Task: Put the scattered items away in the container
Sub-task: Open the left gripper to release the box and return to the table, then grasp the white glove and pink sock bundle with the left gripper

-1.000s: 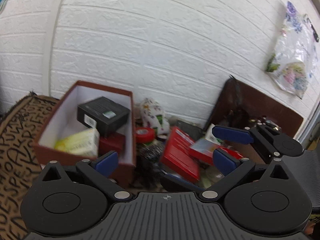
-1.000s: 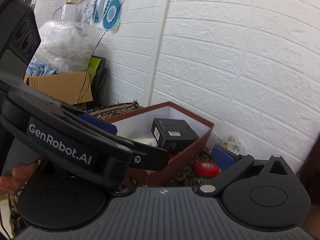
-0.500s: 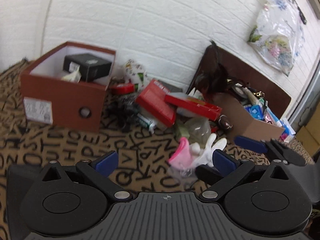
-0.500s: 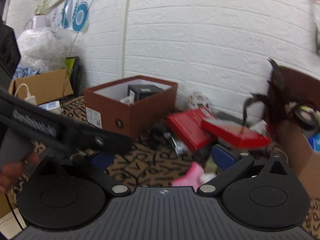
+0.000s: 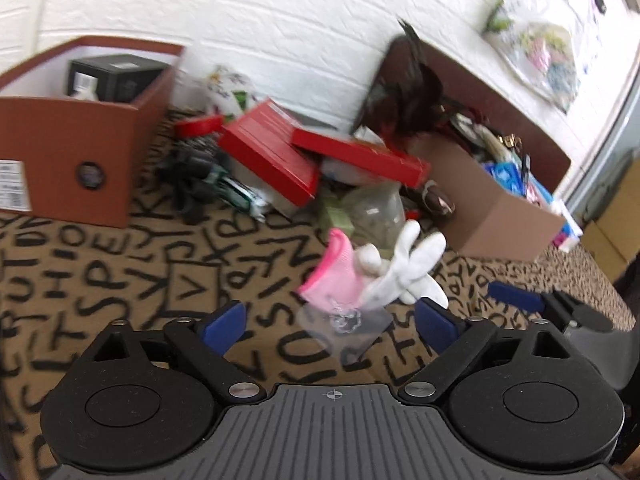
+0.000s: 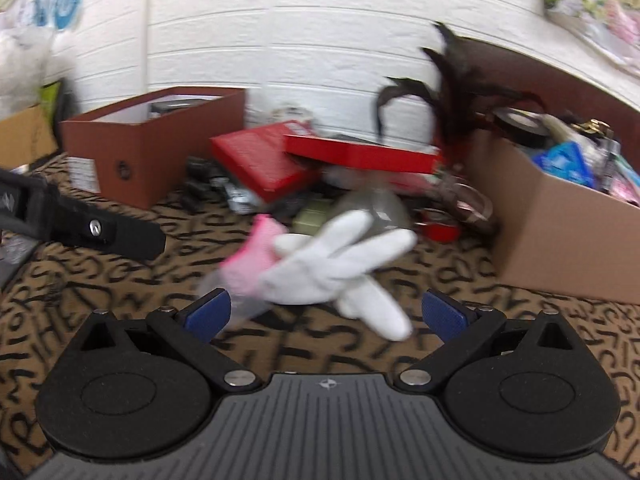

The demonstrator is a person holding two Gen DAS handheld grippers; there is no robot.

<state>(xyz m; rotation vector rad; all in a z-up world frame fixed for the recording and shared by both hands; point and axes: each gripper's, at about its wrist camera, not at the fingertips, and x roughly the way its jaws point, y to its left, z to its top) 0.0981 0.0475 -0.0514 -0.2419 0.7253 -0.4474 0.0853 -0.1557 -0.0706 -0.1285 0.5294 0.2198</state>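
Observation:
A white glove with a pink cuff (image 5: 372, 276) lies on the lettered rug, in a clear wrapper; it also shows in the right wrist view (image 6: 320, 268). My left gripper (image 5: 330, 326) is open and empty just short of it. My right gripper (image 6: 326, 314) is open and empty, the glove lying just ahead between its fingers. The brown shoebox (image 5: 76, 168) stands at the left with a black box (image 5: 116, 76) inside; it also shows in the right wrist view (image 6: 160, 140). Red boxes (image 5: 280, 156) and small clutter lie by the wall.
A cardboard box (image 5: 500, 208) full of odds and ends stands at the right, with dark feathers (image 6: 452, 92) sticking up. A clear jar (image 5: 374, 212) lies behind the glove. The white brick wall (image 5: 280, 12) closes the back. The other gripper's finger (image 6: 80, 224) reaches in at left.
Both grippers have pulled back from over the shoebox and dropped low toward the rug. The glove is now close in front of both. Both stay open.

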